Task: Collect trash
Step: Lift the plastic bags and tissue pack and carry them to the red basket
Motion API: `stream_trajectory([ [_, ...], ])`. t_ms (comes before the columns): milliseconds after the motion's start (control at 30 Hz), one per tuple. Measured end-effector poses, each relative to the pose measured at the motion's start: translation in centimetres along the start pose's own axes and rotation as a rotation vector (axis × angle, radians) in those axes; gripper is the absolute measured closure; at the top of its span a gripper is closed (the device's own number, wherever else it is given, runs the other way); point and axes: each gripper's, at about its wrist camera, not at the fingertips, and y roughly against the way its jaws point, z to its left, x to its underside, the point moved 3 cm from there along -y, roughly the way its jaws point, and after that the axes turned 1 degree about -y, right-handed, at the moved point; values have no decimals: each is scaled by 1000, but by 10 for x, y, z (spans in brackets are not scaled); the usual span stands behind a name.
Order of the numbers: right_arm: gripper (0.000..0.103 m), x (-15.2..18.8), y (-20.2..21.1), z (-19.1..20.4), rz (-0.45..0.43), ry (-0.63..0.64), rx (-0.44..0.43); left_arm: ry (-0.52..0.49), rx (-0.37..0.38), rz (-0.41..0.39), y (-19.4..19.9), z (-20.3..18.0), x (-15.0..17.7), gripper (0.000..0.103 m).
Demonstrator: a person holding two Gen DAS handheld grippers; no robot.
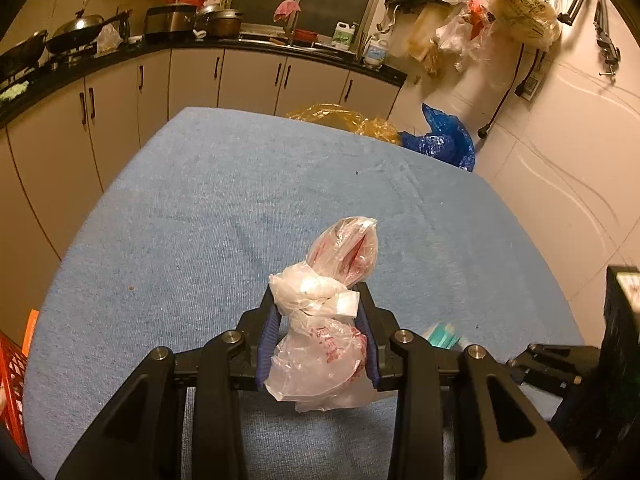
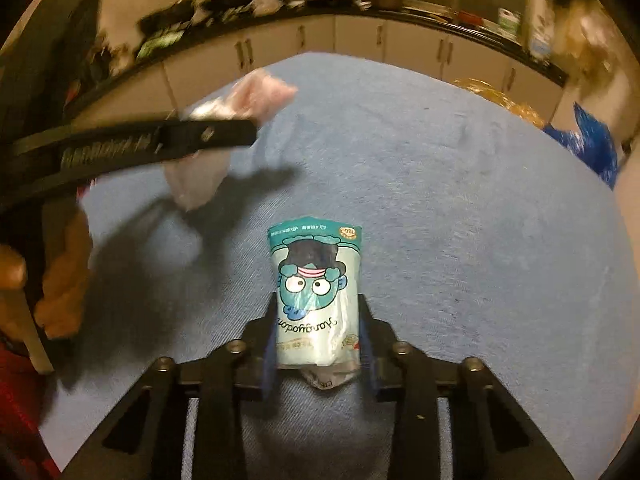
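A: What does the left tool have?

B: It is closed on a crumpled plastic bag, clear to milky white and knotted into a bundle. The blue pads press it from both sides. Its upper part sticks out past the fingertips and shows red streaks inside, and its lower part hangs between the arms, above the blue cloth-covered surface.

A: Any writing on it?

B: Red print on the lower part, too creased to read.

A: And the right tool?

B: Its jaws are closed on a teal and white packet, which lies lengthwise between the fingers with about half of it reaching out in front, over the same blue surface. It carries a cartoon face with big white eyes, teal skin, a pink striped band and a dark hat, seen upside down.

A: Can you read the label?

B: There is a line of script below the face, upside down, and I cannot make it out. A small gold badge at the far corner seems to read 100. White small print runs along the teal band, too small to tell.

A: Is the bag visible from the right side?

B: Yes, blurred, at upper left, held in the left tool.
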Motion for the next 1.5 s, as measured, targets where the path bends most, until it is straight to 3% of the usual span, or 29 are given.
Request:
stream_trajectory([
  [133, 72, -16, 20, -12, -139, -105, 25, -21, -20, -23, 4, -5, 1, 69],
  [300, 72, -19, 26, -13, -198, -144, 68, -42, -42, -44, 6, -12, -1, 69],
  [1167, 69, -11, 13, -10, -147, -129, 50, -97, -108, -72, 7, -29, -3, 68],
  [1333, 69, -17, 28, -13, -160, -177, 35, -106, -148, -131, 25, -29, -11, 68],
  [1500, 69, -16, 43, -1, -159, -214, -7, -78, -135, -174, 64, -20, -15, 68],
])
